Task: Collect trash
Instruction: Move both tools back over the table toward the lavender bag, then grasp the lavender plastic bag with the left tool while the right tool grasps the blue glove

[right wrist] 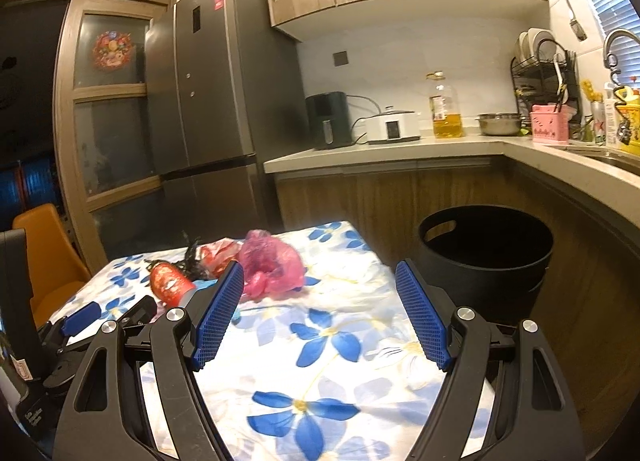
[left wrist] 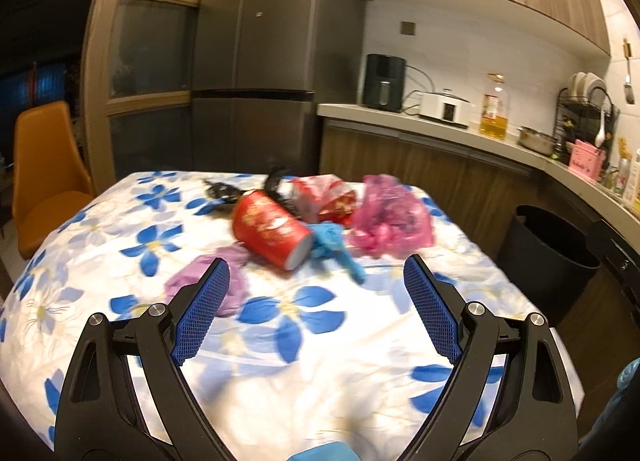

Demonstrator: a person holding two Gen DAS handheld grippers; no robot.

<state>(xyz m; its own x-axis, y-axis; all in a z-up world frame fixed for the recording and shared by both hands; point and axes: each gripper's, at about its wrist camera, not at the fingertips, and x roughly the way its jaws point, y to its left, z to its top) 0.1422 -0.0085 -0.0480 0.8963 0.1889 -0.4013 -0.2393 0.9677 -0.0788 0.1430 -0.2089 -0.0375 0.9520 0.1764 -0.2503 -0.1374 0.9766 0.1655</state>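
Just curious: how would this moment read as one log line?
left tongs: open, empty | right tongs: open, empty | trash: red cup, pink bag on table | bin: beside table

On worktop (left wrist: pixel 280 341): 1 red cup (left wrist: pixel 272 235), 1 pink bag (left wrist: pixel 390 217), 1 red bag (left wrist: pixel 328 197), 1 blue glove (left wrist: pixel 334 247), 1 purple glove (left wrist: pixel 232 273). Beside it: 1 black bin (right wrist: pixel 484 257).

Each gripper, left gripper (left wrist: pixel 316 273) and right gripper (right wrist: pixel 319 279), has glossy black forked arms, round silver screws at the joints, and blue fingers (left wrist: pixel 202 311) with a fine mesh texture.
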